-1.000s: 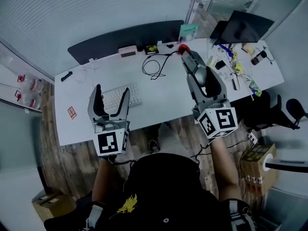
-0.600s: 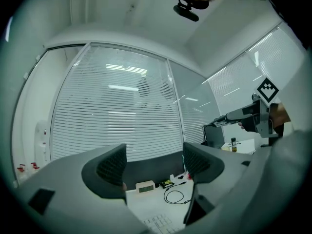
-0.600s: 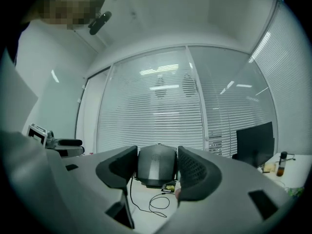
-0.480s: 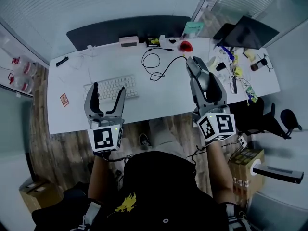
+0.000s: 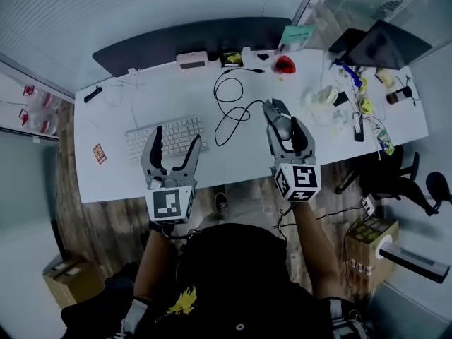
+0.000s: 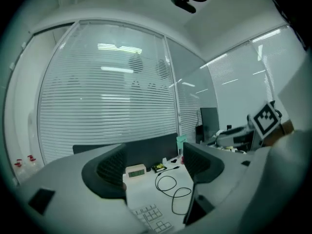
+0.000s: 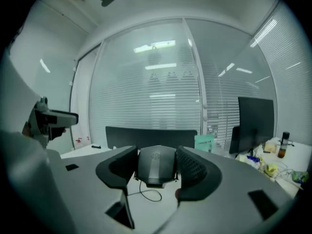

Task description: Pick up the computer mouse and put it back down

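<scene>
A dark grey computer mouse [image 5: 280, 119] [image 7: 156, 165] is clamped between the jaws of my right gripper [image 5: 282, 130] [image 7: 157, 172], held in the air over the white desk [image 5: 240, 159]. Its black cable [image 5: 233, 108] loops across the desk behind it. My left gripper [image 5: 171, 147] [image 6: 155, 168] stands open with nothing between its fingers, above the desk just in front of a white keyboard [image 5: 166, 135] [image 6: 153, 218]. Both grippers point nearly level toward the far side of the desk.
A dark partition [image 5: 191, 37] runs along the desk's far edge, with a small white clock [image 5: 192, 58] and a red object [image 5: 284, 65] near it. Clutter and a monitor [image 5: 388, 44] fill the right end. A black office chair [image 5: 381, 179] stands to the right.
Both grippers have come down toward the desk. The right one still carries the mouse, now lower and nearer the front; the left one has stayed open.
</scene>
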Motion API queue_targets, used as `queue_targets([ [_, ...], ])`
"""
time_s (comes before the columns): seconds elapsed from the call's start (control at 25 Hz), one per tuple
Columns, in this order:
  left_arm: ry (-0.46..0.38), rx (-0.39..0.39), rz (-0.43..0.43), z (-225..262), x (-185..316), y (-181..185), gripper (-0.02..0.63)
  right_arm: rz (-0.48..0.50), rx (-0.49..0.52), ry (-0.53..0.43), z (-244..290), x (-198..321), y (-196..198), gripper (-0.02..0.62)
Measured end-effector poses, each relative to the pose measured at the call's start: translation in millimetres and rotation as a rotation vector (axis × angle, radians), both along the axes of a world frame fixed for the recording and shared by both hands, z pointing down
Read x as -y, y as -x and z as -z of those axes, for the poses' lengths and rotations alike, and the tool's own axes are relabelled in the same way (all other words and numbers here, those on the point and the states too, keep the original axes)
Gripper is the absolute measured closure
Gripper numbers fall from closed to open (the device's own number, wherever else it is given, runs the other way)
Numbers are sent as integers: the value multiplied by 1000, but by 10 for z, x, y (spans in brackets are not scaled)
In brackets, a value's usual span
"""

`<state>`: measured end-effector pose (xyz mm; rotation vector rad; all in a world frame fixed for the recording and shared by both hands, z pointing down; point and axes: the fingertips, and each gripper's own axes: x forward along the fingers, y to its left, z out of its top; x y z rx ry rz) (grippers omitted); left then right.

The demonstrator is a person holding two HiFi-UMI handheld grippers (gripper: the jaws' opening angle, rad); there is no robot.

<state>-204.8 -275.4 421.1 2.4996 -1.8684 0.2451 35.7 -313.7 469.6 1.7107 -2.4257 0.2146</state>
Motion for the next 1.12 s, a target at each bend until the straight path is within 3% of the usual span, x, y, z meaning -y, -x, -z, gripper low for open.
queue_targets([
  [0.24, 93, 37, -19, -347, 297, -157, 238, -13, -68, 238, -1448, 259, -22, 319],
  [0.4, 153, 74, -37, -674, 500, -232, 238, -20, -69, 319, -2028, 325, -56, 319],
  [0.68, 212, 117, 15, -1073, 809, -296, 239, -44, -53, 384, -2647, 370, -104, 319],
  [0.96, 241, 72, 20, -1088, 624, -390, 239, -44, -129, 507, -3154, 84, -150, 315],
  [1.04, 246, 78, 26, -1073, 476, -357, 239, -39, -122, 531, -3194, 15, -113, 300],
  [1.12, 231, 68, 19, -1004, 327, -351, 239, -37, -93, 536, -3082, -51, -122, 215],
])
